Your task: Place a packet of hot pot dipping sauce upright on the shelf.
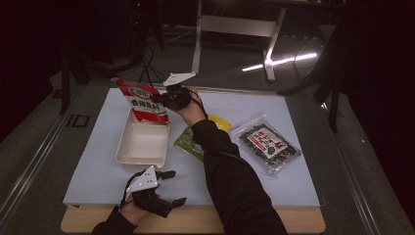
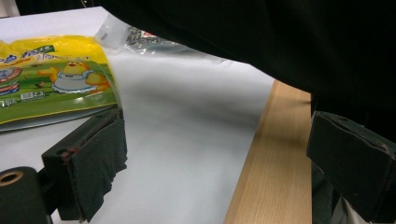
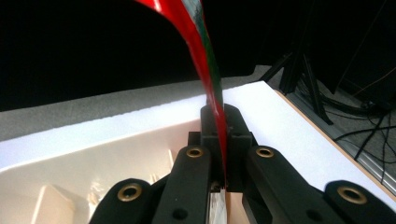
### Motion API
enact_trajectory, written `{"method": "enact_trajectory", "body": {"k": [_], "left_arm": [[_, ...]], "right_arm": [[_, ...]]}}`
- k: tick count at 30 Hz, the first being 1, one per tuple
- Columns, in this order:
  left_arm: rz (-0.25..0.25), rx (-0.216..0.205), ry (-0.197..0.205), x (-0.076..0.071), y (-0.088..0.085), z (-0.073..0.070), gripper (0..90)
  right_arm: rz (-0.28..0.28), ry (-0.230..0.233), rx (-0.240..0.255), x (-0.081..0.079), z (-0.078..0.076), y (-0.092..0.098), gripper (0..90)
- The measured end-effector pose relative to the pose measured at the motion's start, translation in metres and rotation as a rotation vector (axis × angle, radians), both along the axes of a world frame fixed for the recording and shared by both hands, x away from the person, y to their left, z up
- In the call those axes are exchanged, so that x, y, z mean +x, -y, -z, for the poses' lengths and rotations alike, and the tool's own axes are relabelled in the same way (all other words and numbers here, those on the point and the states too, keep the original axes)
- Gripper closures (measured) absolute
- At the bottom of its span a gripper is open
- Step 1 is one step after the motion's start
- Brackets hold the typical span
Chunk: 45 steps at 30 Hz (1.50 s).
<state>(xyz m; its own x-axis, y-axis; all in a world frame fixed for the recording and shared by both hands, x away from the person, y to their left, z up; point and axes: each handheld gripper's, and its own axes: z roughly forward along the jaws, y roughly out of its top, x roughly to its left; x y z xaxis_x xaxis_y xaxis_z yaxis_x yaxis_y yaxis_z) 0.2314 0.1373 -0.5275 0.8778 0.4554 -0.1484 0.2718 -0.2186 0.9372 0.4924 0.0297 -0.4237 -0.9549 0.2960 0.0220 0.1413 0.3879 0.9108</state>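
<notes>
High view: the red packet (image 1: pixel 145 104) hangs over the far end of the white tray (image 1: pixel 142 143), its lower edge at or just inside the tray's far wall, pinched at its right edge by the right gripper (image 1: pixel 161 100). In the right gripper view the packet (image 3: pixel 201 51) runs as a thin red strip down into the closed jaws, which clamp it flat with the tray (image 3: pixel 107 154) directly below. So the step in hand looks like setting this packet into the tray.

To do it well, I would lower the hand slowly and swing the free end toward the near end of the tray, so the packet lies down lengthwise rather than folding on its lower edge. The grip should stay firm until most of the packet rests on the tray floor; letting go early could leave it leaning on the far wall or tipping out onto the white mat (image 1: pixel 98 166).

The left gripper (image 1: pixel 171 187) rests at the near edge of the mat, jaws spread wide and holding nothing; in the left gripper view its pads (image 2: pixel 98 158) stand well apart. It could steady the tray's near rim if the tray slides.

The green and yellow packet (image 1: pixel 188 139) and the clear seaweed packet (image 1: pixel 266 142) lie to the right of the tray, out of the way.
</notes>
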Motion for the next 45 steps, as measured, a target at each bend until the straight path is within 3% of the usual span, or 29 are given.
{"method": "enact_trajectory", "body": {"k": [8, 15, 18, 22, 34, 45], "left_arm": [[0.001, 0.003, 0.001, 0.000, 0.000, 0.000, 6.4], [0.001, 0.005, 0.004, 0.000, 0.000, 0.000, 6.3], [0.003, 0.006, 0.002, 0.000, 0.001, 0.000, 6.4], [0.006, 0.011, 0.002, 0.000, 0.002, 0.001, 6.4], [0.014, 0.022, 0.005, 0.000, 0.006, 0.002, 6.4], [0.008, 0.005, 0.004, -0.001, 0.005, 0.001, 6.4]], "right_arm": [[0.020, -0.041, 0.032, 0.004, 0.014, 0.002, 90.0], [0.017, -0.056, -0.015, 0.001, 0.021, -0.001, 88.7], [0.019, -0.034, -0.013, 0.000, 0.019, 0.002, 77.2], [0.043, -0.030, -0.063, -0.003, 0.013, 0.007, 72.2], [0.092, -0.025, -0.077, -0.018, 0.004, 0.047, 64.7], [0.096, -0.077, -0.108, -0.034, 0.001, 0.083, 61.1]]}}
